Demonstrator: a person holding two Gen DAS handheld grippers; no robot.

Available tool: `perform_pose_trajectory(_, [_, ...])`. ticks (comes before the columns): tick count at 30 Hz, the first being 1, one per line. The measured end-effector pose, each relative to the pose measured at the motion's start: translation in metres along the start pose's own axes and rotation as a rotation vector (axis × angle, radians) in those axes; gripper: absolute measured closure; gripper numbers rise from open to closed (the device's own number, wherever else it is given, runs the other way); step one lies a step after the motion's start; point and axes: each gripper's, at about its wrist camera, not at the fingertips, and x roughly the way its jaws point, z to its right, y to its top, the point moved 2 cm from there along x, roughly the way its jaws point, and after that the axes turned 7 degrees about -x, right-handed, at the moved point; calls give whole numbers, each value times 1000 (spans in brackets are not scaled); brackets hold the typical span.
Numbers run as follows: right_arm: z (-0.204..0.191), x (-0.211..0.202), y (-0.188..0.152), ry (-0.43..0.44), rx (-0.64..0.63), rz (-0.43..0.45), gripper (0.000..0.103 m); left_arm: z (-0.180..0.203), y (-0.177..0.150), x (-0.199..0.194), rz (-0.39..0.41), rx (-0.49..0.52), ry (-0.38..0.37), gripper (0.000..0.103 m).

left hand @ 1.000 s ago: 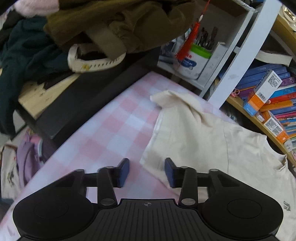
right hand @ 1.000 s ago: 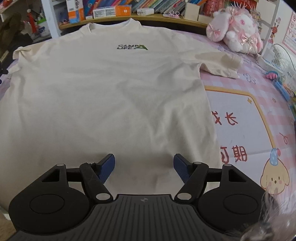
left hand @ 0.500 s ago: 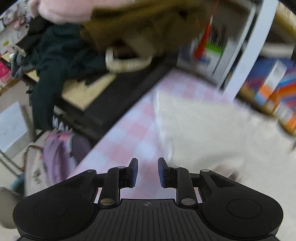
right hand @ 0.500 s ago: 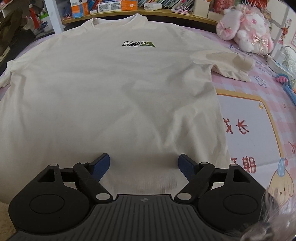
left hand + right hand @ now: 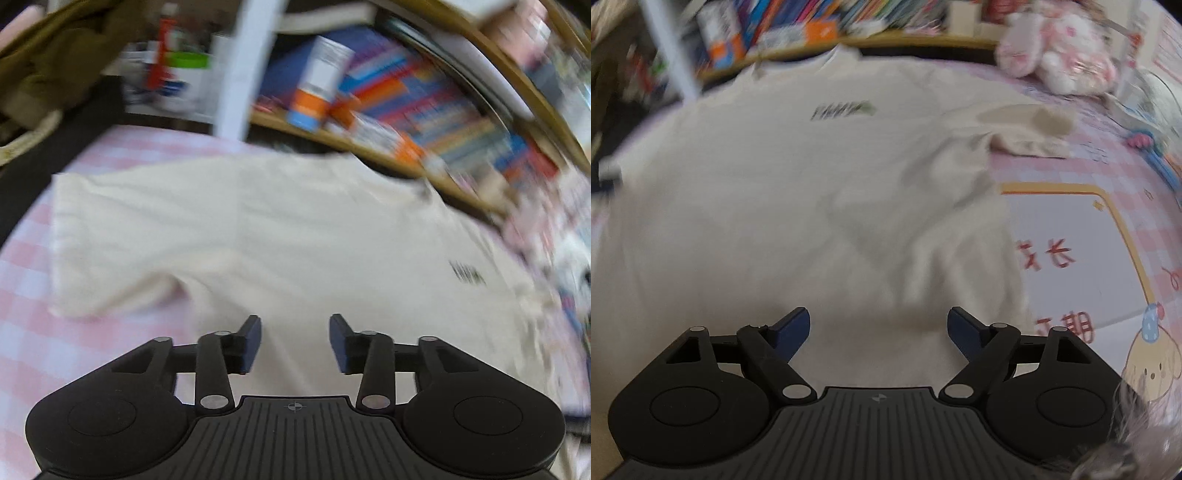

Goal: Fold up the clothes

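A cream T-shirt (image 5: 783, 206) with a small dark chest logo lies spread face up on the pink checked cloth; it also shows in the left wrist view (image 5: 295, 240). Its left sleeve (image 5: 122, 229) lies flat, its right sleeve (image 5: 1027, 129) is rumpled. My left gripper (image 5: 294, 341) is open and empty over the shirt beside the left sleeve's underarm. My right gripper (image 5: 878, 332) is wide open and empty above the shirt's lower hem. Both views are motion-blurred.
A bookshelf (image 5: 406, 110) with books and boxes runs behind the collar. A pile of dark and olive clothes (image 5: 55, 66) sits at the far left. A pink plush toy (image 5: 1056, 59) and a printed mat (image 5: 1067, 258) lie to the right.
My left gripper narrowed its jaws, then opened again and swung right from the sleeve edge over the shirt body. The right gripper opened wider and shifted slightly; wrinkles appeared in the shirt's right side.
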Motion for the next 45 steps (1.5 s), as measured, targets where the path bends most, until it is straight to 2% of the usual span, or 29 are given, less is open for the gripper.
perform_pose_trajectory(5, [61,-2,20,-25,149,66,23,37,-36,-3,-60,74,-13,47])
perform_pose_trajectory(11, [143,18,57,-85,205,120,54,75,-74,-10,-97,120,57,47])
perform_pose_trajectory(13, [169,28,70,-98,221,132,57,87,-86,-13,-92,131,102,38])
perform_pose_trajectory(15, [190,41,84,-82,248,136,58,98,-96,-15,-86,140,148,34])
perform_pose_trajectory(18, [204,57,98,-44,242,137,63,107,-106,-18,-67,119,220,28])
perform_pose_trajectory(22, [206,75,106,-42,179,108,83,118,-119,-23,-53,83,279,25])
perform_pose_trajectory(23, [204,73,105,-41,174,111,84,121,-121,-23,-52,76,288,25])
perform_pose_trajectory(24, [203,71,105,-41,169,114,95,124,-123,-24,-52,70,297,25])
perform_pose_trajectory(25, [202,67,104,-41,169,115,99,127,-124,-25,-47,61,302,25])
perform_pose_trajectory(29, [200,46,86,38,230,121,99,135,-126,-27,-31,6,310,25])
perform_pose_trajectory(34, [200,48,72,134,231,46,95,145,-126,-27,-25,-16,321,25])
perform_pose_trajectory(35, [204,45,74,136,225,68,93,146,-127,-28,-26,-16,327,25])
perform_pose_trajectory(36, [210,40,77,137,222,98,86,147,-128,-29,-27,-16,334,25])
perform_pose_trajectory(37, [217,38,83,140,222,127,70,147,-129,-30,-29,-16,341,25])
perform_pose_trajectory(38, [226,38,90,137,226,147,65,148,-130,-31,-31,-16,347,25])
perform_pose_trajectory(41, [247,53,117,88,218,173,65,150,-133,-34,-36,-16,368,25])
perform_pose_trajectory(44, [257,78,144,36,183,159,68,152,-136,-37,-41,-16,388,25])
perform_pose_trajectory(45, [259,86,151,20,169,153,72,152,-138,-38,-43,-16,395,25])
